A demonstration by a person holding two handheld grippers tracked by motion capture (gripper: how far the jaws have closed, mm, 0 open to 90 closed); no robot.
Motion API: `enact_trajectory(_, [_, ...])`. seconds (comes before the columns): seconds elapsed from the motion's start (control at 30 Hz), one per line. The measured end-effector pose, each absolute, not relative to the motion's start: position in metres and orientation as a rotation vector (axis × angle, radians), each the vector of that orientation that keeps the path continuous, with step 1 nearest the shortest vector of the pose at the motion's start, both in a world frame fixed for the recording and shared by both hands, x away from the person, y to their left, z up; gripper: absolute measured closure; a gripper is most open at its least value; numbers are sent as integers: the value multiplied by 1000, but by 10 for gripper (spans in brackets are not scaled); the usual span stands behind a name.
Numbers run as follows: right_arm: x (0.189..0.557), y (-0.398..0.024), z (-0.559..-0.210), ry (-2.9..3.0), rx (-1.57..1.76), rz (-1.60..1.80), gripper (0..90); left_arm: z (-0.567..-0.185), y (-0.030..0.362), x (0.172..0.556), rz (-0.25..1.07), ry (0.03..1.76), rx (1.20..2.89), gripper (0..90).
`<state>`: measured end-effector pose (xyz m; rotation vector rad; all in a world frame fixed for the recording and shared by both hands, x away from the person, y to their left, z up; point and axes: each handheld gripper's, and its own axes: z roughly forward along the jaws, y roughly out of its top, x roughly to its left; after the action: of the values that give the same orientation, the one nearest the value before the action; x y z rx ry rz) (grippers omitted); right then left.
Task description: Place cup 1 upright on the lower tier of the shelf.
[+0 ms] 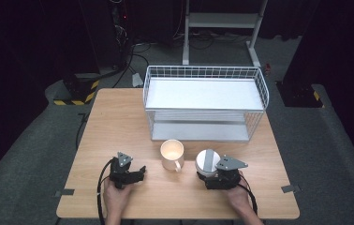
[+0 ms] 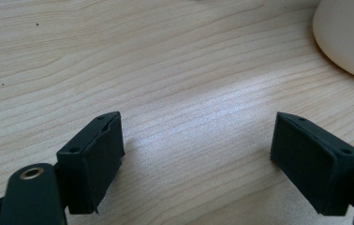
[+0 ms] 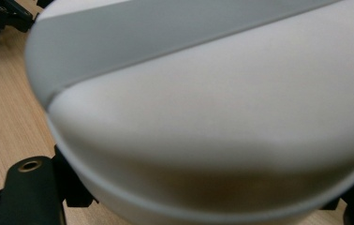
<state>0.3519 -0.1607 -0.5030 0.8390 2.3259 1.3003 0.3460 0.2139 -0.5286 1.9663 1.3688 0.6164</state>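
Observation:
A white round container (image 1: 207,161) with a grey stripe across its lid (image 3: 175,37) sits between the jaws of my right gripper (image 1: 207,175), low on the table's right side. In the right gripper view the jaws press against its sides, and the right gripper (image 3: 208,199) is shut on it. A cream mug (image 1: 172,153) stands just left of the container, handle toward the front. My left gripper (image 1: 137,173) rests on the wood left of the mug. The left gripper (image 2: 196,138) is open with bare table between its pads, and the mug (image 2: 348,37) shows at the upper right.
A white wire basket rack (image 1: 205,101) with a lower shelf stands across the back half of the wooden table (image 1: 114,122). Cables trail from both grippers toward the front edge. Dark floor and a metal stand (image 1: 222,21) lie beyond the table.

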Motion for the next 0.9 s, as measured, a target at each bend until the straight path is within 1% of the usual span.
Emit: enact_trajectory(0.9, [362,-175,-495,2283,887,1316,186,-529,214,346,615,1373,1964,177])
